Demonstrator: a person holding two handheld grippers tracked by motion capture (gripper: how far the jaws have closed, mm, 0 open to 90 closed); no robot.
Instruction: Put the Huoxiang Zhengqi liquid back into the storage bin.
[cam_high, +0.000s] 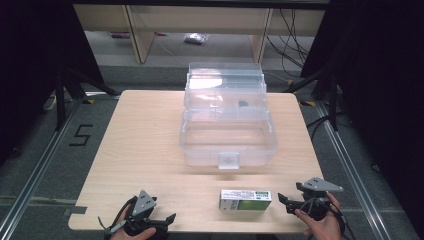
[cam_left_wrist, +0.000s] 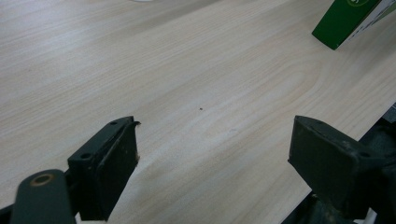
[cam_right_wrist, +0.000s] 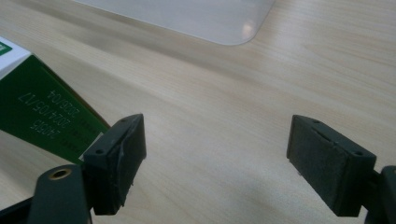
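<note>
Green-and-white carton (cam_high: 245, 199) lies flat just left of the right gripper (cam_high: 289, 200), long axis pointing at its wide, empty jaws; the left gripper (cam_high: 167, 220), equally wide, sits farther off.

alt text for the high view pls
A small green and white box lies at the near edge of a wooden table, between the open left gripper and open right gripper. Behind it sits an open clear plastic storage case.
</note>
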